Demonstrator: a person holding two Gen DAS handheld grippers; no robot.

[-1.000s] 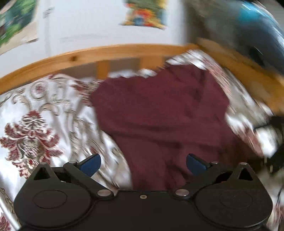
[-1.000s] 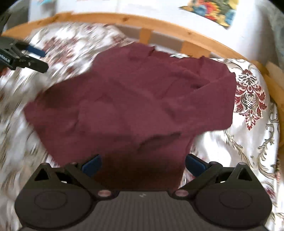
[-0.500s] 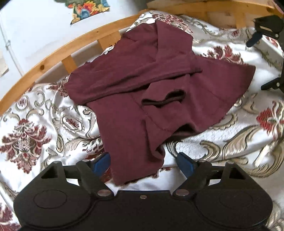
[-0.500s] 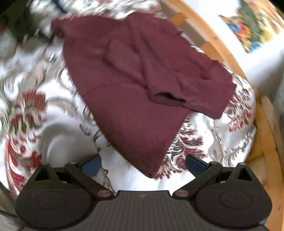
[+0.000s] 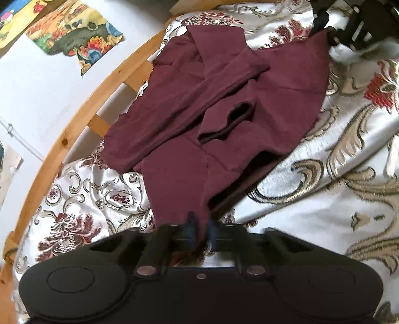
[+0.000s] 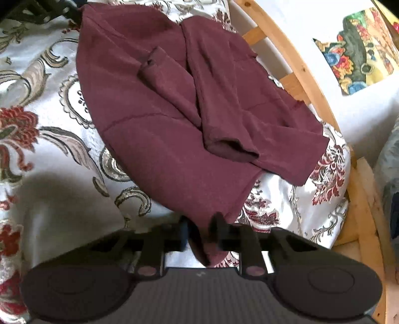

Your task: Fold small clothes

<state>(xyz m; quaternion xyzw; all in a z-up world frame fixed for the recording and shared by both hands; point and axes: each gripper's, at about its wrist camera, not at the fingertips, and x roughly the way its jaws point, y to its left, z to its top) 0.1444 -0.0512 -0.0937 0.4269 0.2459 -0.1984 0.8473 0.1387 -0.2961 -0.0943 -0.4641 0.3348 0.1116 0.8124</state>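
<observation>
A maroon long-sleeved top (image 5: 212,104) lies spread on a floral white bedspread (image 5: 324,174), both sleeves folded across its front. My left gripper (image 5: 200,230) is shut on one bottom corner of the top's hem. My right gripper (image 6: 200,231) is shut on the other hem corner of the top (image 6: 174,112), with cloth bunched between the fingers. The right gripper also shows in the left wrist view (image 5: 349,30) at the top's far corner. The left gripper shows in the right wrist view (image 6: 42,10) at the top left.
A curved wooden bed rail (image 5: 82,119) runs behind the top, also in the right wrist view (image 6: 309,82). A white wall with colourful pictures (image 5: 74,37) stands beyond it. Bedspread (image 6: 45,149) extends on the near side.
Both grippers have gone from open to shut, each now pinching a hem corner of the top. Both have moved closer to the cloth's edge.
</observation>
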